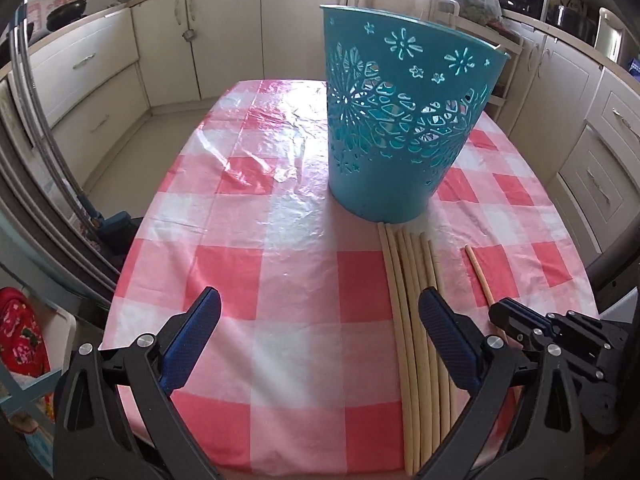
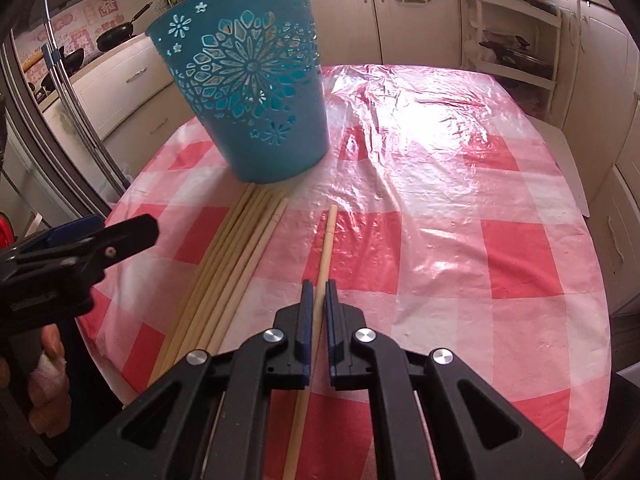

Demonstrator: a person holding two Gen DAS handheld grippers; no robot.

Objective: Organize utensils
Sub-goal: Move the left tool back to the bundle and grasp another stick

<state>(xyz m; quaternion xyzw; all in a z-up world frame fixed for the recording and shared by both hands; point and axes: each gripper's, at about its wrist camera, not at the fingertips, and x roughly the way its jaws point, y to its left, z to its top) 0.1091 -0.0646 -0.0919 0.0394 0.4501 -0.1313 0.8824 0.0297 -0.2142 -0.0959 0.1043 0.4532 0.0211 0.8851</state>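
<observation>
Kitchen table (image 2: 460, 208): right gripper (image 2: 319, 292) clamps a single chopstick (image 2: 328, 236) at 6 o'clock from the basket (image 2: 256, 92). Left gripper (image 1: 320, 316) stands released. Light, stiff, likely slippery; grip mid-shaft.

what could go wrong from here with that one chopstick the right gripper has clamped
1. The right gripper pinches the single chopstick far from its tip, so it may swivel when lifted.
2. The teal basket is tall and looks light; a long stick catching its rim could tip it.
3. The open left gripper sits by the chopstick bundle and could scatter it.
</observation>
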